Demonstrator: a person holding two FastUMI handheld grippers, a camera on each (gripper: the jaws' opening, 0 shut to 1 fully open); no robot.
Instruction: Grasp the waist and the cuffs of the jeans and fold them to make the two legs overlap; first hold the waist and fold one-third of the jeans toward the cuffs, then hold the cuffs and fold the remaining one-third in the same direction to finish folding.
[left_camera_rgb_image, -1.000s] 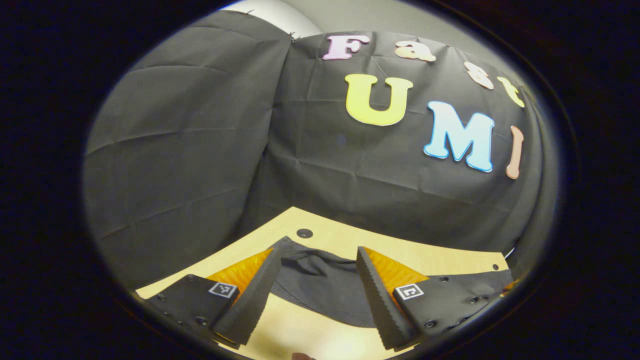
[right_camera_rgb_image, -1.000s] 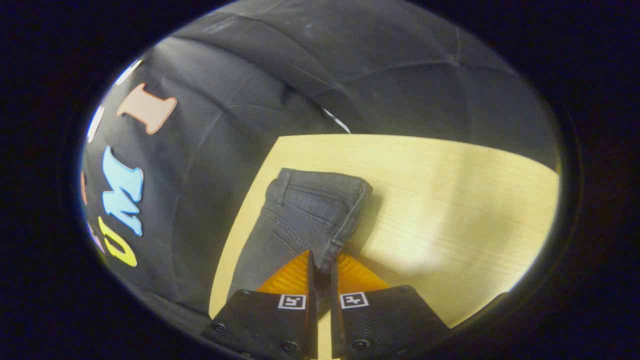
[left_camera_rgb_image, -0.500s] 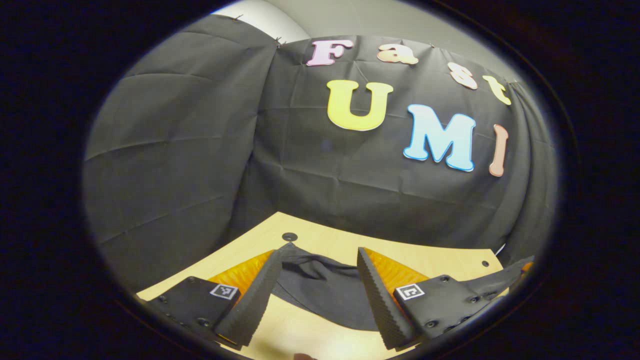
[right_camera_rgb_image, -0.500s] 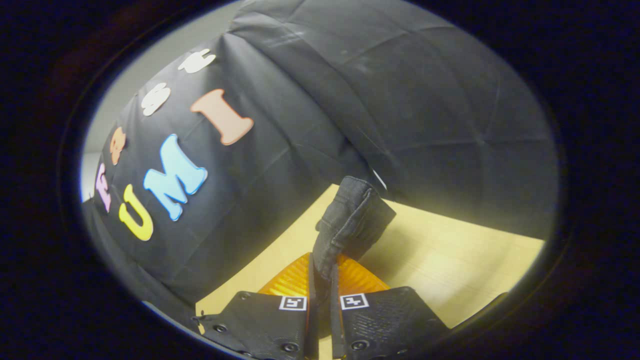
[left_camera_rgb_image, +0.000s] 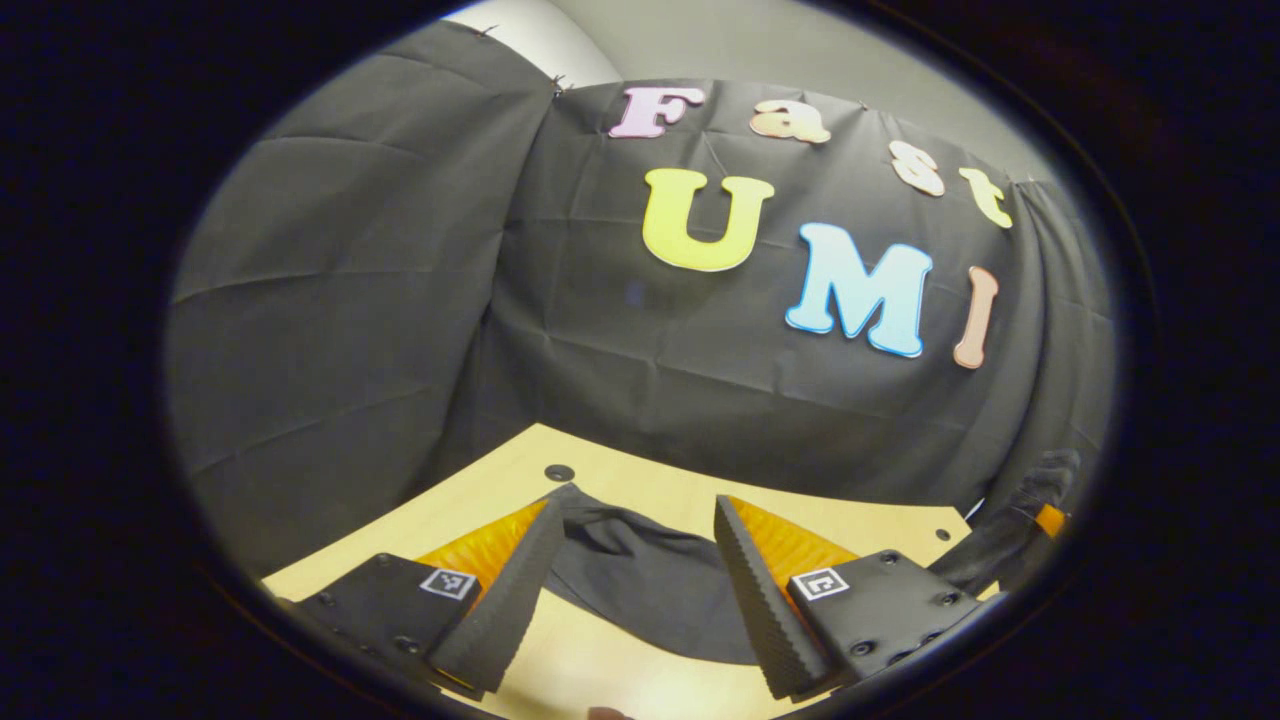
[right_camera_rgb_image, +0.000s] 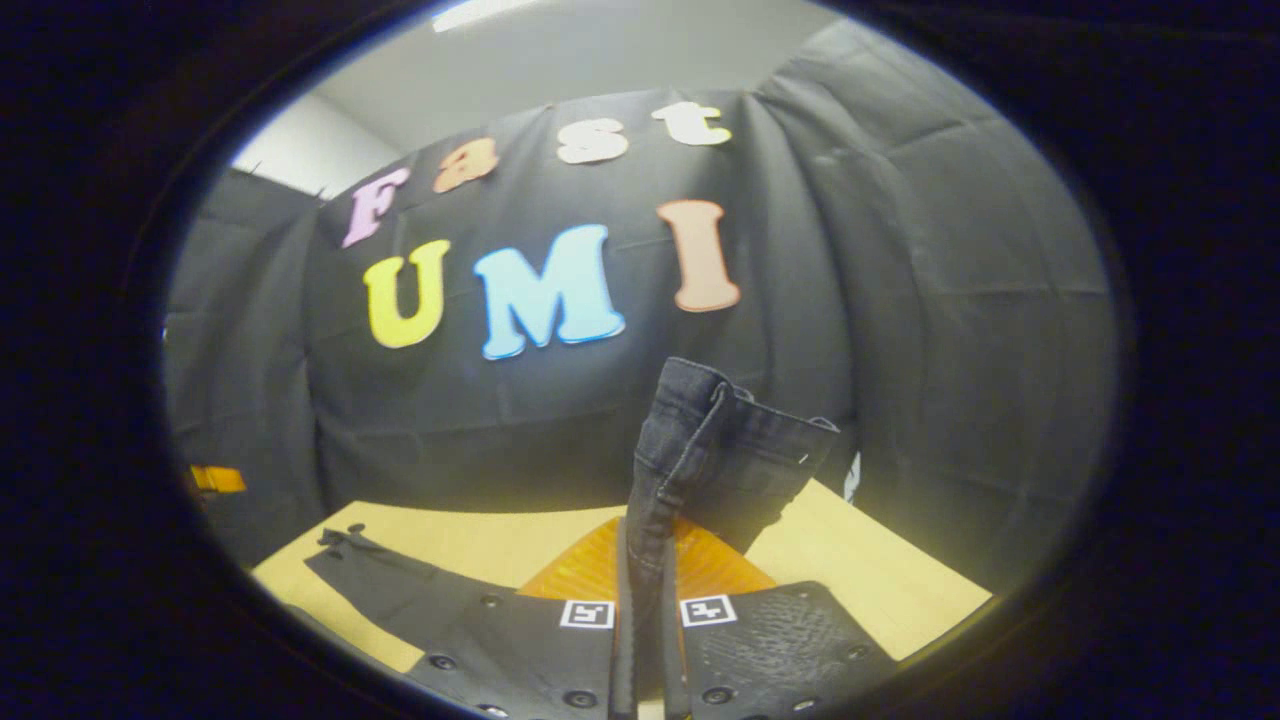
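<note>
Right gripper view: our right tool pinches the jeans' waist, standing upright; our left tool gapes empty over the table.

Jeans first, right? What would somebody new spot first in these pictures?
Probably the dark jeans, pinched at the waist by the shut right gripper and raised above the wooden table. Next, the left gripper, open over the jeans' other end lying flat.

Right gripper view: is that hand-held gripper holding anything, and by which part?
Yes. The right hand-held gripper is shut on the dark grey denim jeans, pinching a stitched edge at the waist end, which stands lifted above the light wooden table.
</note>
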